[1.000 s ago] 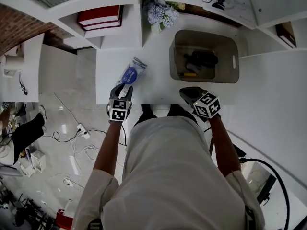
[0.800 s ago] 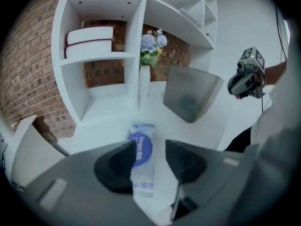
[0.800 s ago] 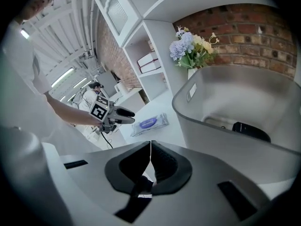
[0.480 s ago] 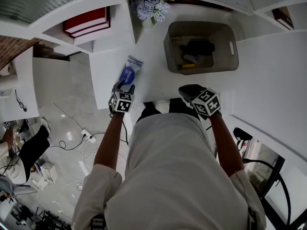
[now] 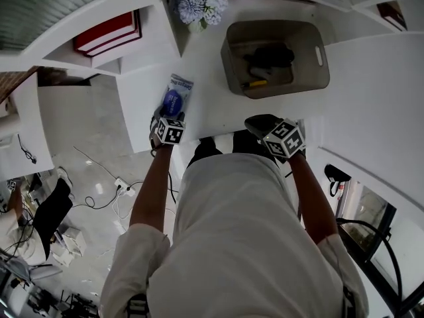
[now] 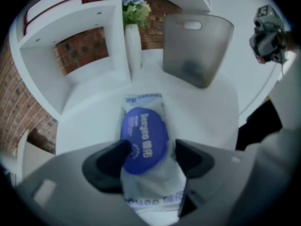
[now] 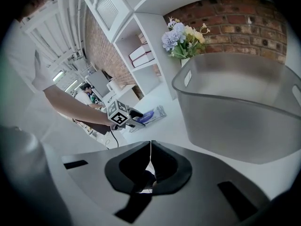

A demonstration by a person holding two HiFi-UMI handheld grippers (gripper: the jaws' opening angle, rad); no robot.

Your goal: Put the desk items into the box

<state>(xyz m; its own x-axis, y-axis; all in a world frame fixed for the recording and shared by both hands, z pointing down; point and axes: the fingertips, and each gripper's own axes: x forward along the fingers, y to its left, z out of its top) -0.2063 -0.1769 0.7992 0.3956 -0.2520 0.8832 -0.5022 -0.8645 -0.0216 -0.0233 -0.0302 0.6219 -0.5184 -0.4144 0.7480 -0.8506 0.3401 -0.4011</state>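
While we're holding the right gripper [image 7: 150,166] pinched together on nothing, the left gripper [image 6: 148,157] jaws, just spreading apart, are straddling the wipes [image 6: 143,131].

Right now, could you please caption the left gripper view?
Left gripper, jaws just opened, straddling the blue-lidded wipes pack on the white desk; grey box behind.

I'm seeing the wipes pack [image 6: 143,140] showing a deep blue oval lid with white lettering, on a whitish wrapper edged in blue print. The desk [image 5: 205,108] is reading plain white. The box [image 5: 285,93] is coming through as smoky translucent grey, holding black shapes and one yellow sliver, possibly a pen. The books [image 5: 106,33] are glowing red, the flowers [image 5: 197,5] are looking pale lilac-blue, and the brick wall [image 6: 77,48] is showing reddish brown with pale mortar lines.
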